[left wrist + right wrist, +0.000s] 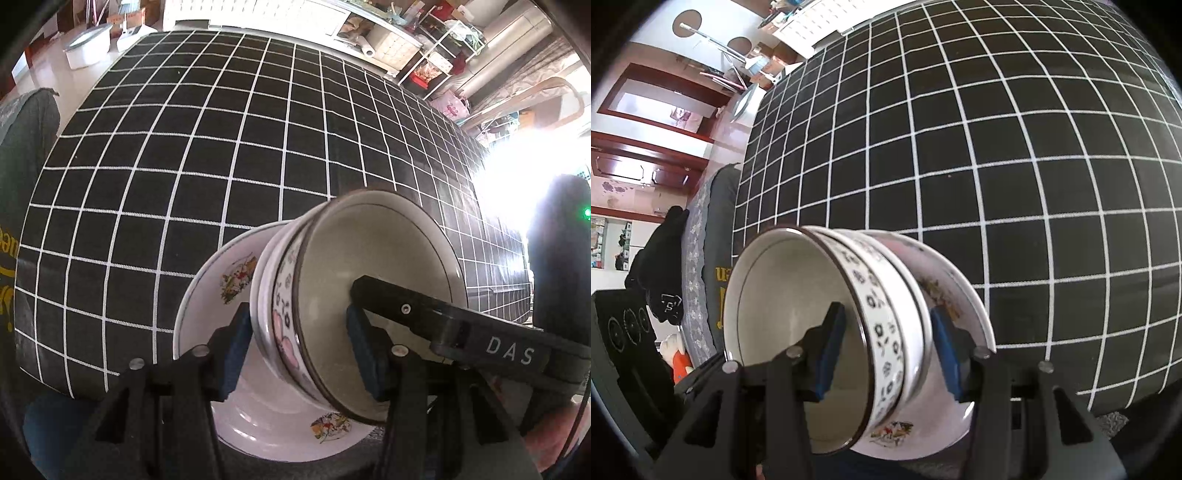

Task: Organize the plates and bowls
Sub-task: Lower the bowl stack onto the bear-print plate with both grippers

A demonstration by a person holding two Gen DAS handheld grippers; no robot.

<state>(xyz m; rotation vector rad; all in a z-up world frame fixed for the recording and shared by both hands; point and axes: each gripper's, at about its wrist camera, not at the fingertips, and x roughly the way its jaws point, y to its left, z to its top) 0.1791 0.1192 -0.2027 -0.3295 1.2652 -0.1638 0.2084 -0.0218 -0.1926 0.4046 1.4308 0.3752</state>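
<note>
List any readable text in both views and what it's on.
"DAS": white letters on the right tongs, seen in the left wrist view.
Yellow lettering on dark fabric at the table's edge: cut off, unreadable.
White mark on a black garment: not legible.
Bowls: floral patterns only.

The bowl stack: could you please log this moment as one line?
left gripper: shut on bowl stack | right gripper: shut on bowl stack | stack over plate | checked tablecloth

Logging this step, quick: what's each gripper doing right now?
Left gripper: shut on the stack of bowls, clamping its rims.
Right gripper: shut on the same stack's opposite side.
</note>
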